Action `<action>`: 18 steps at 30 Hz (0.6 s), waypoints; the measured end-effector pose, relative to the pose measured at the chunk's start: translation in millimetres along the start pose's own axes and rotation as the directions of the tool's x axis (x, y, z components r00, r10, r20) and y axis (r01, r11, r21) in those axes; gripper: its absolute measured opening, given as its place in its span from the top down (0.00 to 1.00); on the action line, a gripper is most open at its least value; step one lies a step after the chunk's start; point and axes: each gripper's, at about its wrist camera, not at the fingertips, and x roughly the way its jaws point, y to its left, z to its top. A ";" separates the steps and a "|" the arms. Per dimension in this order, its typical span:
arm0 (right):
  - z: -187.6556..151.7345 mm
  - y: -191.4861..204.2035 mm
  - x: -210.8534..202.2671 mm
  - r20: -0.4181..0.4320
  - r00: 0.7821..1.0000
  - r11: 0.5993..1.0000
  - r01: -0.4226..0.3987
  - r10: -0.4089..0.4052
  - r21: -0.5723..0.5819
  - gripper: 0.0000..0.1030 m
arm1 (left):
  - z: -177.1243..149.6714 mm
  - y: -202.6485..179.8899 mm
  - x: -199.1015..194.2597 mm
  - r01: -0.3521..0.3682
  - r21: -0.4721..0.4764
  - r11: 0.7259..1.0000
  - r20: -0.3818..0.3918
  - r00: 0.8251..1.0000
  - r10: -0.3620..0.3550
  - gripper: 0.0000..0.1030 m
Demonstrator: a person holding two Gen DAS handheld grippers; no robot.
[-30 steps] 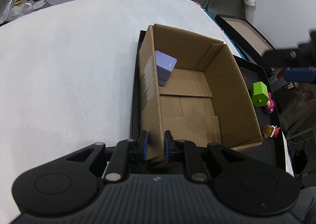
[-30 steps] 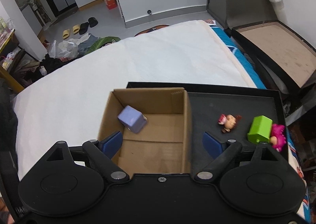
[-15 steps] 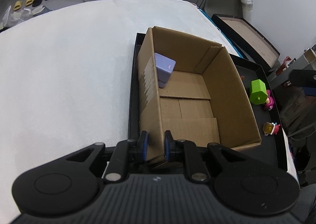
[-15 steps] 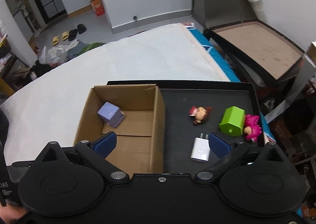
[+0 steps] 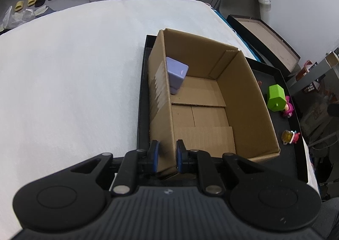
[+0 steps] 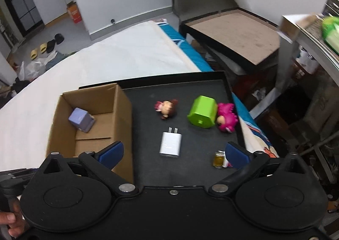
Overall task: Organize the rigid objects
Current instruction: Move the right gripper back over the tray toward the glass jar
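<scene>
Hidden: the cardboard box (image 5: 243,100) wall covers most of the brown-haired doll (image 6: 166,108) in the left view; the small yellow jar (image 6: 218,159) is partly behind a right pad.
Left gripper (image 5: 166,156): jaws clamped on the box's near corner.
Right gripper (image 6: 173,152): jaws opening wide, empty, above the white charger (image 6: 170,144).
Inside box: purple block (image 5: 175,73), leaning on the left wall.
Black tray (image 6: 186,86): green block (image 6: 202,111) touching a pink toy (image 6: 227,118).
Surface: white bed (image 5: 74,66).
Room: slippers (image 5: 31,1) on grey floor.

Your left wrist camera looks steeply down, close over the cardboard box (image 5: 211,100). Your right wrist camera sits beside it, angled over the black tray (image 6: 148,91). Both views share box and tray.
</scene>
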 end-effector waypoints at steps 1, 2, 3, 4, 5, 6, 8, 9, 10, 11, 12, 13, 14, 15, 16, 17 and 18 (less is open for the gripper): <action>-1.5 -5.9 0.1 -0.004 1.000 1.000 0.013 -0.013 0.012 0.00 | 0.2 -0.5 -0.6 -0.002 0.004 1.000 0.002 1.000 0.002 0.85; -2.6 -10.9 0.0 -0.008 1.000 1.000 0.020 -0.019 0.020 0.00 | -0.2 -1.9 -1.5 -0.004 0.011 1.000 0.003 1.000 0.004 0.85; -4.1 -16.0 -0.6 -0.007 1.000 0.999 0.017 -0.017 0.027 0.00 | -0.3 -3.7 -1.7 -0.006 0.019 1.000 0.002 1.000 0.006 0.85; -5.5 -21.1 -1.3 -0.005 1.000 0.999 0.017 -0.017 0.034 0.00 | -0.5 -5.4 -1.8 -0.010 0.029 1.000 0.001 1.000 0.010 0.85; -7.3 -26.1 -2.3 -0.003 1.000 0.999 0.020 -0.020 0.039 0.00 | -0.7 -6.7 -1.7 -0.013 0.036 0.999 0.001 1.000 0.013 0.85; -8.7 -31.1 -3.5 0.001 1.000 0.999 0.017 -0.018 0.043 0.00 | -1.1 -7.2 -1.6 -0.014 0.040 0.999 0.000 1.000 0.014 0.85; -10.9 -39.5 -6.3 0.009 1.000 0.999 -0.001 0.000 0.041 0.00 | -1.2 -6.3 -2.0 -0.013 0.037 0.999 -0.001 1.000 0.014 0.85; -11.8 -43.4 -7.8 0.016 1.000 0.999 -0.009 0.008 0.040 0.00 | -0.9 -5.5 -2.1 -0.012 0.033 0.999 0.000 1.000 0.012 0.85; -12.3 -46.7 -8.8 0.023 1.000 0.999 -0.014 0.014 0.039 0.00 | -0.6 -4.9 -2.5 -0.011 0.029 1.000 0.001 1.000 0.011 0.85; -12.4 -49.8 -9.3 0.024 1.000 0.999 -0.015 0.014 0.039 0.00 | -0.5 -4.7 -2.9 -0.011 0.027 1.000 0.004 1.000 0.010 0.85; -12.5 -53.5 -8.9 0.023 1.000 0.999 -0.016 0.015 0.047 0.00 | -0.5 -5.0 -3.3 -0.012 0.028 1.000 0.006 1.000 0.012 0.85; -13.2 -57.9 -8.6 0.022 1.000 0.998 -0.015 0.013 0.055 0.00 | -0.7 -5.8 -3.4 -0.014 0.031 0.999 0.006 1.000 0.014 0.85; -13.6 -61.5 -8.5 0.022 1.000 0.998 -0.013 0.011 0.061 0.00 | -0.8 -6.7 -3.3 -0.017 0.035 0.999 0.006 1.000 0.017 0.85; -14.0 -64.2 -7.8 0.020 1.000 0.998 -0.010 0.009 0.064 0.00 | -0.8 -7.5 -3.2 -0.018 0.039 0.999 0.005 1.000 0.018 0.85; -14.4 -66.9 -7.4 0.018 1.000 0.998 -0.007 0.005 0.065 0.01 | -0.8 -8.1 -3.0 -0.019 0.043 0.999 0.005 1.000 0.019 0.85; -14.5 -69.4 -6.6 0.016 1.000 0.998 -0.006 0.005 0.066 0.01 | -0.8 -8.3 -2.7 -0.019 0.044 0.999 0.005 1.000 0.019 0.85; -14.7 -72.1 -5.7 0.014 1.000 0.998 -0.008 0.007 0.069 0.02 | -0.8 -8.1 -2.2 -0.019 0.045 0.999 0.004 1.000 0.019 0.85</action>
